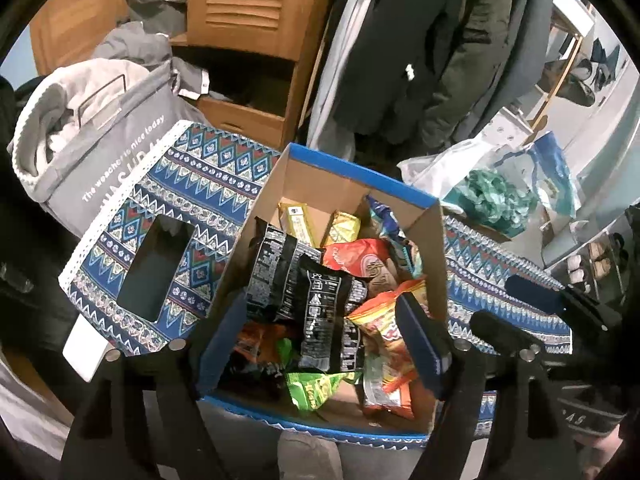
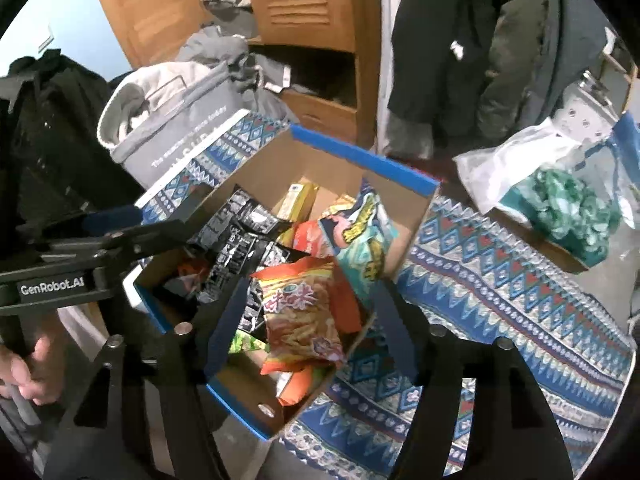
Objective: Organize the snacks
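A cardboard box with a blue rim (image 1: 352, 168) (image 2: 360, 156) holds several snack packets. My left gripper (image 1: 320, 340) hangs over it, open; a black packet (image 1: 324, 316) lies below the gap and neither pad touches it. My right gripper (image 2: 308, 332) is open over the box's near corner. An orange snack bag (image 2: 300, 308) lies between its fingers, clear of both pads. A teal packet (image 2: 364, 232) leans on the box's right wall. Yellow bars (image 1: 296, 220) lie at the back. Each gripper shows in the other's view: the right gripper (image 1: 516, 312), the left gripper (image 2: 136, 226).
The box stands on a blue patterned cloth (image 2: 500, 280). A patterned cover with a rectangular hole (image 1: 156, 264) lies left of it. A grey laundry bag (image 1: 108, 160), a wooden cabinet (image 1: 256, 40) and hanging coats (image 1: 420, 60) stand behind. A plastic bag with green contents (image 2: 560, 200) sits right.
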`<state>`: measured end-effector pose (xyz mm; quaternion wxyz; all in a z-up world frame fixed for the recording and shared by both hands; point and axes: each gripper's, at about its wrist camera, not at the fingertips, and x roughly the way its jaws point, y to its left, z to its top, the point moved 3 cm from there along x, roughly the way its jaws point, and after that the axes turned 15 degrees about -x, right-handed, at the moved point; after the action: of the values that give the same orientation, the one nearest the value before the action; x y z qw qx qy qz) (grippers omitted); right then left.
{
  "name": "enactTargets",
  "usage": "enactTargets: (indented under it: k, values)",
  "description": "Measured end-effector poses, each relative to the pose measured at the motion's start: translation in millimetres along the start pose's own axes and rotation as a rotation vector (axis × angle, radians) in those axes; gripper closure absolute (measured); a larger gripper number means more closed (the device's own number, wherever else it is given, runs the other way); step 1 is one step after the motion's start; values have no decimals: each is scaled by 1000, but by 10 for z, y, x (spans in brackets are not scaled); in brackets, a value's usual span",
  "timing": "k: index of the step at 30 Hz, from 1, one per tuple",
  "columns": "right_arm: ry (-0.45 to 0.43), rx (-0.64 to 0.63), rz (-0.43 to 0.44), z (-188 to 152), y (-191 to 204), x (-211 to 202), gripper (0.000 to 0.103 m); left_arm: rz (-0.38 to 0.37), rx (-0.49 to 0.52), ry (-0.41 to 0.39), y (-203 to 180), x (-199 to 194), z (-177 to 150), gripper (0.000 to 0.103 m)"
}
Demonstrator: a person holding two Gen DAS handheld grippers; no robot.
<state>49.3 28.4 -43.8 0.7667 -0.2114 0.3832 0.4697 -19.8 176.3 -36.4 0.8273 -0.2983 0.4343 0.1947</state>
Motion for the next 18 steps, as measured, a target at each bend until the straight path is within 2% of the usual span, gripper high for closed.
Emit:
enactTargets:
  k: [4,8,18]
  values:
    - [-33,16,-25,3,-48,-195,28,-26,-3,-15,-41,-116,-16,23]
    - [-63,35,-41,-1,-108,-367,27,-32,15,-53,-118,-263,-41,16]
    - [-109,86,-14,-112,-197,-632,27,-50,32,-103,-242,-474,-129,14]
